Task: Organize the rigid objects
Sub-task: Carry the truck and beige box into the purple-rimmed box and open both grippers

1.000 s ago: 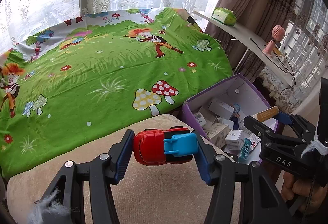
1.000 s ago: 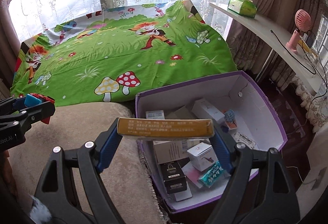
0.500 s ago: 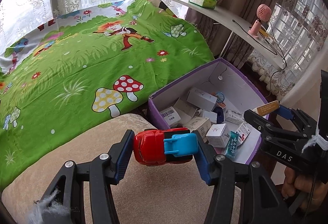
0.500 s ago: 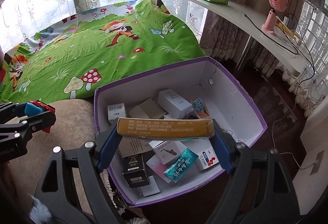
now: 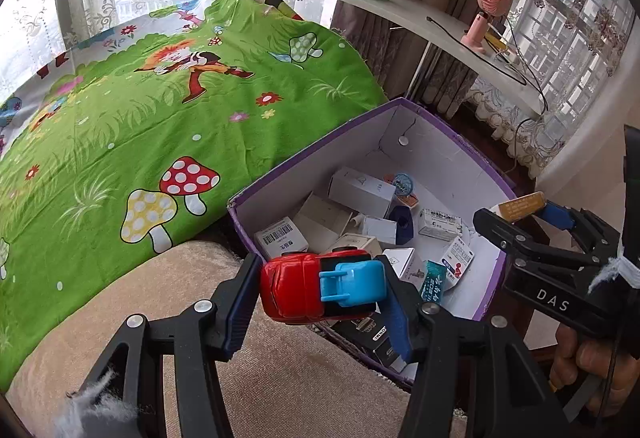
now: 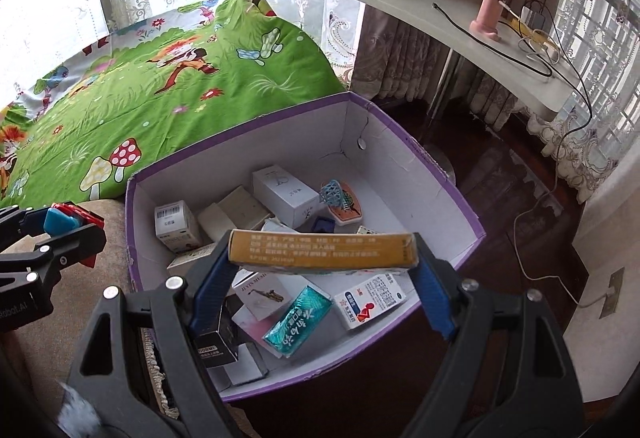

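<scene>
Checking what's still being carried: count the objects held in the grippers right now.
2. A red toy car in the left gripper, at the purple box's near edge; a yellow box in the right gripper, over it.

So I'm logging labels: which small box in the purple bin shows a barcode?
The white box against the bin's left wall, barcode on its top face; the other cartons show none.

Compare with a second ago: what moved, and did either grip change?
Both grippers have swung toward the purple box: the right gripper with its yellow box now hangs over the contents, and the left gripper with the red toy car is at the near rim. Both grips unchanged; nothing released.
</scene>
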Demonstrator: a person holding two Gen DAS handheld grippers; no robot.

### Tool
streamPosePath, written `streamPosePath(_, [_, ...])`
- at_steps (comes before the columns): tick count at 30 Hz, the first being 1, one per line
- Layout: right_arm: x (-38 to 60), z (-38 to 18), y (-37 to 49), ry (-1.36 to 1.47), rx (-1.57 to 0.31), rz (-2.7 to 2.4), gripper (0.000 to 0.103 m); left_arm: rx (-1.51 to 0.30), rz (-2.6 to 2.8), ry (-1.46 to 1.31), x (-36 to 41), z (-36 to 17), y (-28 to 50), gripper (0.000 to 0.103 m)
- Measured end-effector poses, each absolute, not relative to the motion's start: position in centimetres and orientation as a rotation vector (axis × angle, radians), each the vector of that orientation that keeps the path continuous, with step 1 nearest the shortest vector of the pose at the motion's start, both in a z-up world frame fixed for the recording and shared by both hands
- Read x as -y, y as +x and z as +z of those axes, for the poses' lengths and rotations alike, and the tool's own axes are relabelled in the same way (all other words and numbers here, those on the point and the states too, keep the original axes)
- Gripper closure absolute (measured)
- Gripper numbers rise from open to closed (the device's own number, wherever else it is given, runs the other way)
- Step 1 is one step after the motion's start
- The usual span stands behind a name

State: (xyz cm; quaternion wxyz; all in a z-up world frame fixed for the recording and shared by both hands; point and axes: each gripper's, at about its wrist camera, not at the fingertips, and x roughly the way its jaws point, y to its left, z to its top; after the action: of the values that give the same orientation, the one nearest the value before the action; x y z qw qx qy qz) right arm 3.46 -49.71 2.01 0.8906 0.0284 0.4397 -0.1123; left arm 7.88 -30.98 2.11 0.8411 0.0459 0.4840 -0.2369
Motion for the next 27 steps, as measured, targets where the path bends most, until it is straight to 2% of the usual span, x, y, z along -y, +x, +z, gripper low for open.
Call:
streamPosePath(10, [51.0, 1.9, 3.7, 0.069, -0.923, -0.269, 0.019, -1.026, -0.572, 0.098, 33.1, 1.8, 8.5, 0.045])
streamPosePath(14, [50.9, 1.7, 3.9, 0.080, -0.938, -0.257, 0.016, -1.043, -0.572, 0.085, 33.0, 1.6, 8.6, 0.033])
streamPosePath(19, [50.3, 1.4, 3.7, 0.072, -0.958, -0.280, 0.013, -1.088, -0.539, 0.033, 31.4, 1.2, 8.5, 0.023])
streamPosePath(23, [49.6, 1.2, 2.7, 0.065, -0.972, -0.293, 0.012, -1.186, -0.552, -0.058, 30.0, -0.3, 8.2, 0.021])
streamPosePath(27, [49.2, 0.9, 1.9, 0.089, -0.985, -0.285, 0.012, -1.189, -0.551, -0.066, 29.8, -0.5, 7.9, 0.021])
